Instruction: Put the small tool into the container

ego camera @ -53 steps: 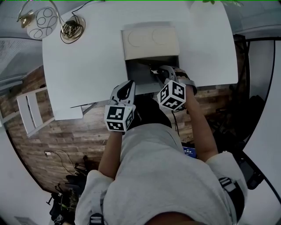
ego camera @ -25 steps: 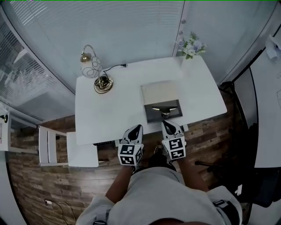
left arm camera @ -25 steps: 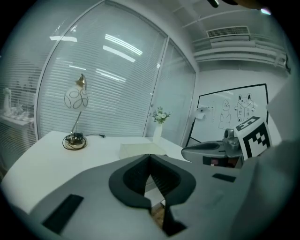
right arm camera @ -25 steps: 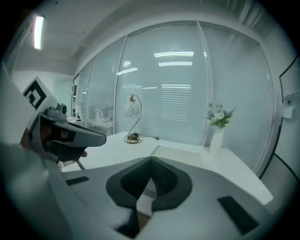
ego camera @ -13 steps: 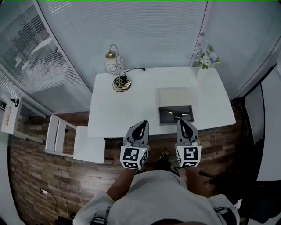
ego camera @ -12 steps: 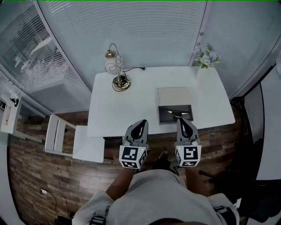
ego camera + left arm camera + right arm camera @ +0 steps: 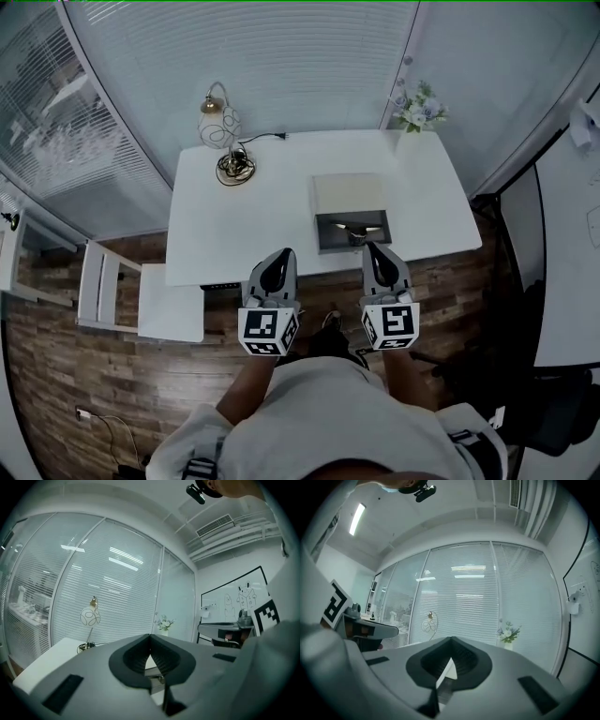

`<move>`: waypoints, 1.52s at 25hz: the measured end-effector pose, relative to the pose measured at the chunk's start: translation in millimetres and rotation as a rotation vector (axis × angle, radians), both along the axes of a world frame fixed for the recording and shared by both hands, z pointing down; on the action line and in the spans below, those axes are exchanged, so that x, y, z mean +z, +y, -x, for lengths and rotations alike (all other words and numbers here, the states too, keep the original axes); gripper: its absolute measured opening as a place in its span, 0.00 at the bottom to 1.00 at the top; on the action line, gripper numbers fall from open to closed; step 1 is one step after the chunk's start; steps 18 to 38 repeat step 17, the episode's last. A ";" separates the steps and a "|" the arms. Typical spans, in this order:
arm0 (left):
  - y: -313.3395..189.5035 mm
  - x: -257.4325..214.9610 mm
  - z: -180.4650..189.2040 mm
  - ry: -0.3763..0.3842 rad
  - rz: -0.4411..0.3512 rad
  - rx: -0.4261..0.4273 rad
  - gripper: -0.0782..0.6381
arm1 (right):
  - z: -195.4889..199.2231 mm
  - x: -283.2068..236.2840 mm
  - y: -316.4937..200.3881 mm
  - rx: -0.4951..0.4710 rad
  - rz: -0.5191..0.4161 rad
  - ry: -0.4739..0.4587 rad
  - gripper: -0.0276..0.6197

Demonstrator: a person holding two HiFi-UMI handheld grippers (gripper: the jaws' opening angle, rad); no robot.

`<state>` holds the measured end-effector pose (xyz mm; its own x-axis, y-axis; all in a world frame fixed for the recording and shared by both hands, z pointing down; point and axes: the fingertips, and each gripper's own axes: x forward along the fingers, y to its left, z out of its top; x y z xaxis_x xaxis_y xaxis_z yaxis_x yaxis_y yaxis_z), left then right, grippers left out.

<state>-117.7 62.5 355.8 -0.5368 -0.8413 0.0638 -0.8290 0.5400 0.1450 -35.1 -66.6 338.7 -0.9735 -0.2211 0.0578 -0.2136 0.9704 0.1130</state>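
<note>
A small pale item, taken to be the small tool (image 7: 357, 228), lies inside the dark open compartment of the container (image 7: 330, 236); it is too small to make out further. The container's beige lid (image 7: 349, 194) lies open on the far side of that compartment. The container sits on the white surface (image 7: 262, 216), close to the edge nearest you.

Your right gripper (image 7: 371, 247) is held over that near edge, just short of the container and not touching it. Its jaws are together with nothing between them. Your left gripper (image 7: 284, 252) is held level beside it, well to the left of the container, its jaws likewise together and empty.

At the far left of the surface stand a globe lamp (image 7: 214, 122) and its coiled cable (image 7: 232, 169). A vase of flowers (image 7: 416, 108) stands at the far right corner. A white chair (image 7: 141, 300) stands on the wooden floor (image 7: 84, 384) to the left.
</note>
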 end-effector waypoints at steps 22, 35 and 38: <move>-4.6 7.4 -13.7 -0.017 0.005 0.048 0.14 | -26.9 -1.8 0.9 0.045 -0.007 -0.027 0.08; -4.6 7.4 -13.7 -0.017 0.005 0.048 0.14 | -26.9 -1.8 0.9 0.045 -0.007 -0.027 0.08; -4.6 7.4 -13.7 -0.017 0.005 0.048 0.14 | -26.9 -1.8 0.9 0.045 -0.007 -0.027 0.08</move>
